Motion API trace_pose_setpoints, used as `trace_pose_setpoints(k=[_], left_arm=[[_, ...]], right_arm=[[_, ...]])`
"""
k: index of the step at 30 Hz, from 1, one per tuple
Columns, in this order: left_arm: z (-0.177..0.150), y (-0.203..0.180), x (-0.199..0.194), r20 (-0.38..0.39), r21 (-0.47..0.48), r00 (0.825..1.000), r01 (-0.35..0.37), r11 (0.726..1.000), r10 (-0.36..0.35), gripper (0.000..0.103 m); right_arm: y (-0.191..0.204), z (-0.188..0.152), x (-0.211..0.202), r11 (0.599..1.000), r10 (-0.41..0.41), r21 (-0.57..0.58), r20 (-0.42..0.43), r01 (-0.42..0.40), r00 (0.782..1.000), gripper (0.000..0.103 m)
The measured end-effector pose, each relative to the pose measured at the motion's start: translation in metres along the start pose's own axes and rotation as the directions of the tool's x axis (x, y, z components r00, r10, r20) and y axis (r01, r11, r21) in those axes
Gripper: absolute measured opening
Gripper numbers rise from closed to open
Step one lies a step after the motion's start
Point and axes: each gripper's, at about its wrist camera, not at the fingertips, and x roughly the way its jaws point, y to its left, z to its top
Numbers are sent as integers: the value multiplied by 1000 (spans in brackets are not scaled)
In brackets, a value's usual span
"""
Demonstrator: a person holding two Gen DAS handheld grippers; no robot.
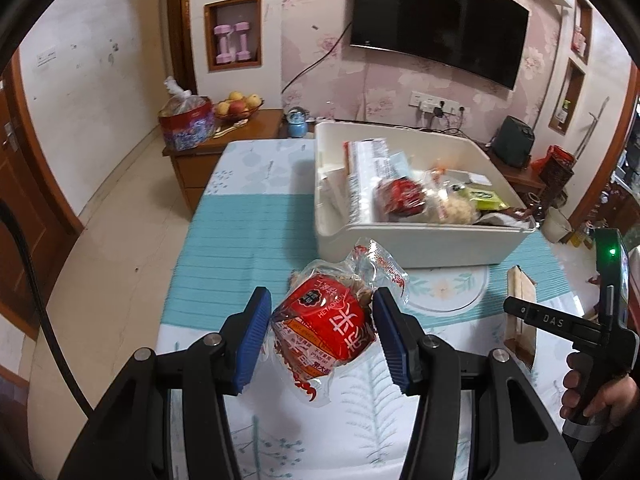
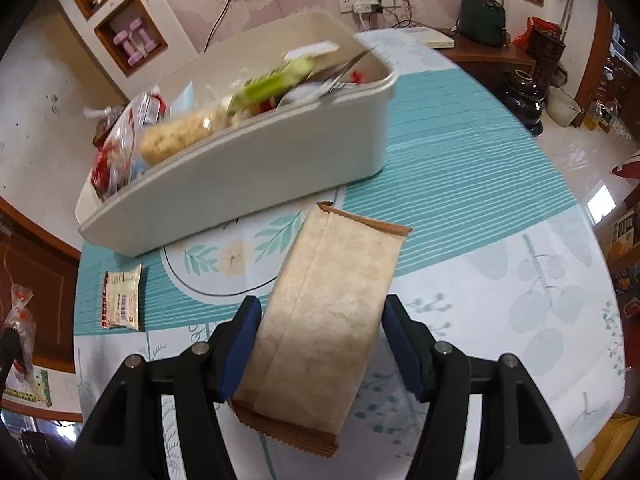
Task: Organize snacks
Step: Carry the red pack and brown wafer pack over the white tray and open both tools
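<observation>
Two packets being carried at once, one per gripper, both over the table [image 1: 248, 216] and short of the white bin [image 1: 404, 248]. Left gripper [image 1: 320, 338] pinching a red-labelled snack in clear wrap [image 1: 326, 330], blue pads pressing into both of its sides, loose plastic flaring out above and below. Right gripper [image 2: 320, 350] clamping a tan paper-look packet [image 2: 332, 304] across its width, left pad plainly pressing on one edge, the other edge reaching to the right pad, crimped ends sticking out ahead of and behind the jaws.

Judging the step as delivery into the bin, already holding several snacks along its near side and right end. Advising as follows:

- Bringing one packet in at a time, to avoid two grippers crowding the same opening.
- Lifting clear of the bin wall before crossing it, since the long tan packet could catch its far end on the rim.
- Aiming for a bare patch, seemingly the left half in the left wrist view, rather than piling on the heap.
- Lowering close to the contents before spreading the jaws, so nothing bounces out.
- Keeping the pinch on the wrapped snack firm but gentle; slippery film, probably crushable inside.

Still waiting on the cloth, near the bin: one small flat sachet [image 2: 122, 300].
</observation>
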Motion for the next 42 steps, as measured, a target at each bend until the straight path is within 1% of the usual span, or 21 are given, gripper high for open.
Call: trace_pose_setpoints(k=[3,5,10,16,20,22,25,28,35,38,42], left_arm=[[10,-11,3,0,16,1000,19,1000,-19,51],[18,-20,5,2,31,1000,30,999,-30,51],[42,-37,12,7,45,998,66,997,-67,51],[71,-53,16,45,51,996,79,996,-81,51],[91,-62,23,79,55,993,82,995,-86,51],[100,-68,30,80,53,992,91,994,-95,51],[110,-76,45,75,57,991,105,993,-109,51],[117,-83,60,85,39,987,130,991,-133,51],[120,-97,93,124,34,973,192,981,-194,51],[122,-99,107,112,27,972,206,978,-208,51],[121,-97,121,110,-5,966,238,971,-236,52]], right_arm=[[-4,12,-9,1000,-2,11,32,1,999,63],[-2,28,-10,1000,-10,15,54,9,999,63],[-3,50,-28,1000,-22,8,124,22,992,63],[-1,76,-44,999,-13,-26,207,19,978,63],[5,97,-50,998,10,-60,257,5,966,63],[9,106,-51,997,19,-79,278,3,960,63],[14,118,-48,995,29,-98,304,0,952,63],[19,128,-42,993,43,-117,328,-5,944,63],[33,148,-21,981,76,-196,400,5,913,63],[36,154,-9,974,102,-227,412,-6,905,63],[41,159,3,960,147,-278,426,-26,893,63]])
